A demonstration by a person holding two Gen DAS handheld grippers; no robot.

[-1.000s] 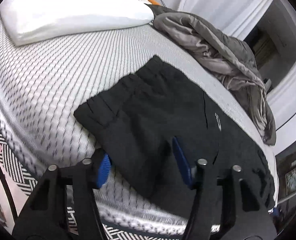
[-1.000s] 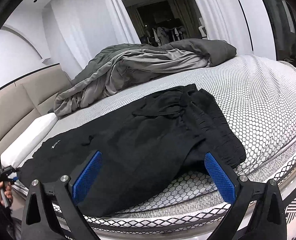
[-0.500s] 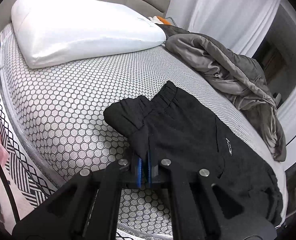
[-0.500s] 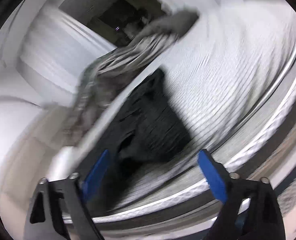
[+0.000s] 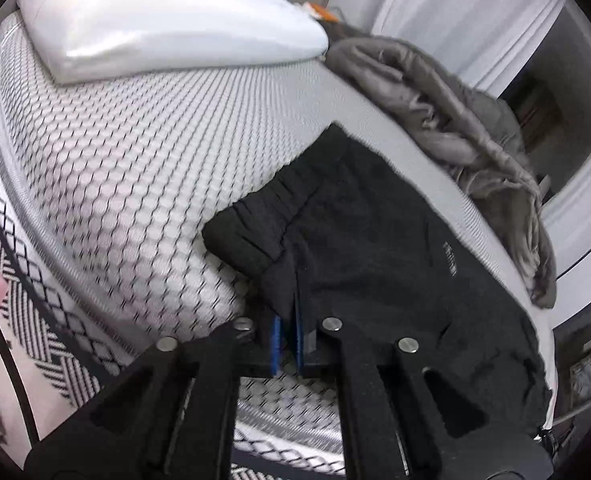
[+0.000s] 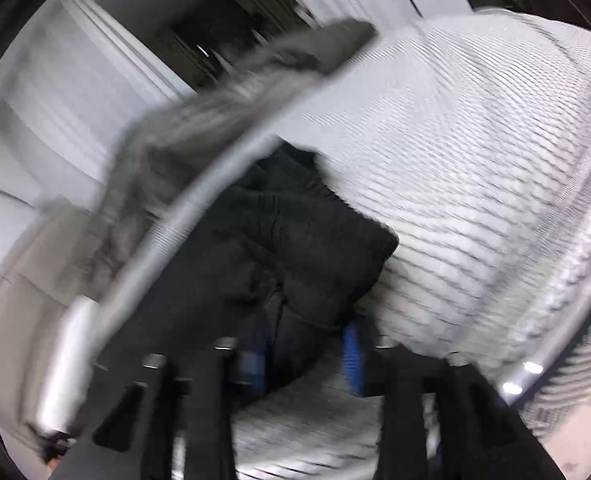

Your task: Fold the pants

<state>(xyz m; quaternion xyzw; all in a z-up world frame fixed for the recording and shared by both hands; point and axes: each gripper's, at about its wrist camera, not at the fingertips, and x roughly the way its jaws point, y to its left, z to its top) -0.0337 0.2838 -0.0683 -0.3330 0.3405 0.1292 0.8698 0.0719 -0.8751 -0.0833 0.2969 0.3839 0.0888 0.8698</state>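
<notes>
My left tongs [image 5: 287, 340] pinched the pants [image 5: 375, 248] at the waistband corner; my right tongs [image 6: 307, 356] were closing around the hem, not yet gripping, so both ends could lift together.

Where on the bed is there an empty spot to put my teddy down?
The biggest bare patch of mattress lies between the white pillow and the black pants. The far side is crowded: the grey blanket is heaped beside the pants. The left gripper is pinching the pants' near edge, so keep away from there.
</notes>
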